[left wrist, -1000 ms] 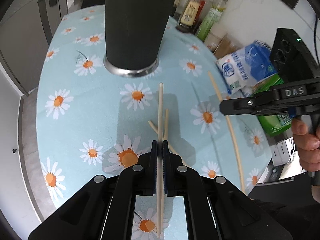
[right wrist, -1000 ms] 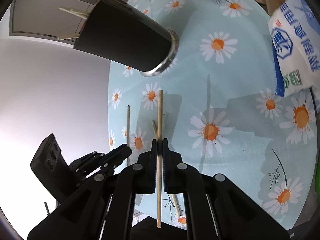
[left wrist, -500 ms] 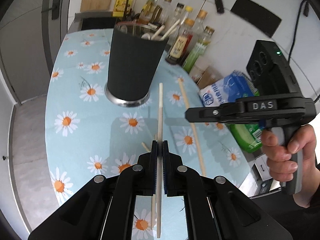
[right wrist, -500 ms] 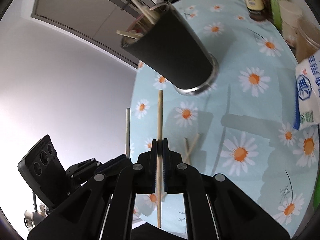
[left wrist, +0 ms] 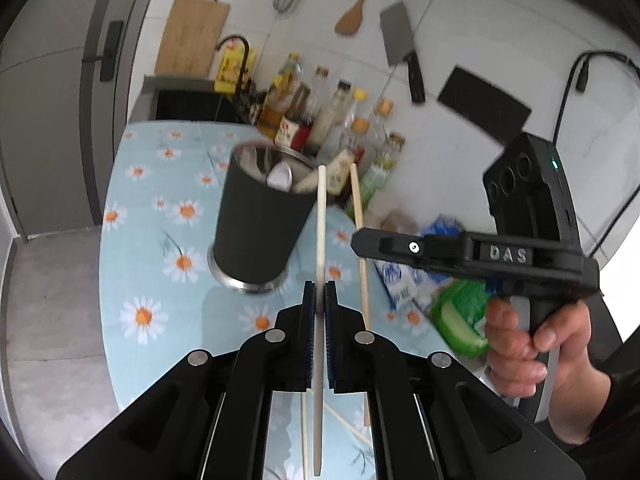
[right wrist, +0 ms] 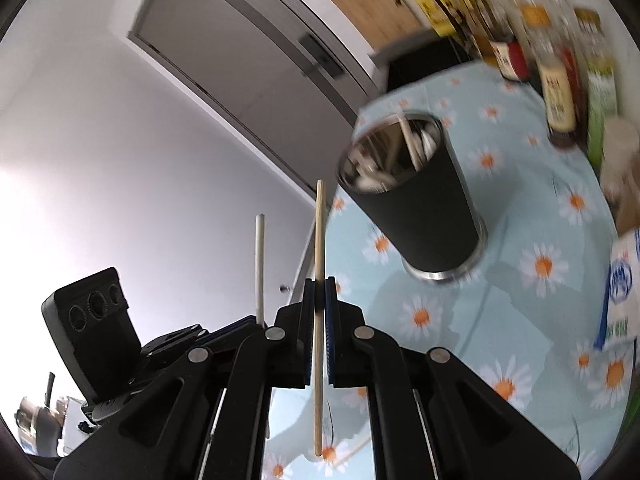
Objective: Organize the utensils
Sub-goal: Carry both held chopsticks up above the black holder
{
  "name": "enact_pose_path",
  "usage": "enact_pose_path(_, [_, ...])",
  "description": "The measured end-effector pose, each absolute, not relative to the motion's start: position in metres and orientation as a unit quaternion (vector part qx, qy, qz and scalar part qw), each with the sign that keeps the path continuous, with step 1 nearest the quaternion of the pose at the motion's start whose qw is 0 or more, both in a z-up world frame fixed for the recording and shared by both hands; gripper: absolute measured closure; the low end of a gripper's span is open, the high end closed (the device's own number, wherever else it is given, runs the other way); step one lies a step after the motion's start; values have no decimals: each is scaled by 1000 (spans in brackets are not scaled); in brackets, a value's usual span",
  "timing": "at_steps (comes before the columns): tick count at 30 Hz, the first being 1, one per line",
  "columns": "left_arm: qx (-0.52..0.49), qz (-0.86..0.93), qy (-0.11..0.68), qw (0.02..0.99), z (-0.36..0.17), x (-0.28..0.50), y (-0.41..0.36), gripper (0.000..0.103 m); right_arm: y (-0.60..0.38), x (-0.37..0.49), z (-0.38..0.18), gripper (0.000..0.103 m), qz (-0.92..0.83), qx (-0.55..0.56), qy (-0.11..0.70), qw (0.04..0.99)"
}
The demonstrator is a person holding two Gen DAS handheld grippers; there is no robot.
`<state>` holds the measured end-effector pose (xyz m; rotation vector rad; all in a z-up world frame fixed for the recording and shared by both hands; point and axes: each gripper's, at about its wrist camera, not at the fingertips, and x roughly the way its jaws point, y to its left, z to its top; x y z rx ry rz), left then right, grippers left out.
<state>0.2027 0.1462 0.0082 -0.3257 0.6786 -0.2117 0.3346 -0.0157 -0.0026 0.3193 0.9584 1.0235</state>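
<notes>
From the left wrist view, the left gripper point(left wrist: 319, 294) has its jaws clamped on a pale chopstick point(left wrist: 321, 220), which runs straight ahead between the blue pads and ends near the rim of the dark utensil cup point(left wrist: 260, 224). The cup stands upright on the daisy tablecloth point(left wrist: 152, 248), toward the far edge of the table and just before a row of bottles point(left wrist: 332, 120) along the wall. White utensils lean inside it. To the right, a person's hand point(left wrist: 532, 344) grips the handle of the right gripper point(left wrist: 360, 242), whose tip is pinched on a tan wooden chopstick point(left wrist: 359, 216) held clear of the cloth. Two more sticks point(left wrist: 344, 428) lie on the cloth near the close edge, seen beneath the gripper body.

From the right wrist view, the right gripper point(right wrist: 319, 294) is closed on the tan chopstick point(right wrist: 319, 248), its tip left of the cup's point(right wrist: 416, 204) open mouth. The cup looks tilted here. The left gripper point(right wrist: 256, 322) sits low at left, the pale chopstick point(right wrist: 259, 268) rising from it.
</notes>
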Motion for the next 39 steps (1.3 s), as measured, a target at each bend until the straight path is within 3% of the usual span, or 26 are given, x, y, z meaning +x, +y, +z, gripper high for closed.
enact_pose_path(24, [-196,-138,135,961,80,279,188,99,-4,399,98,97,471,133,228,842])
enact_pose_path(39, [-223,-109,29,968,100,324,217,99,-3,438,116,97,460,135,176,860])
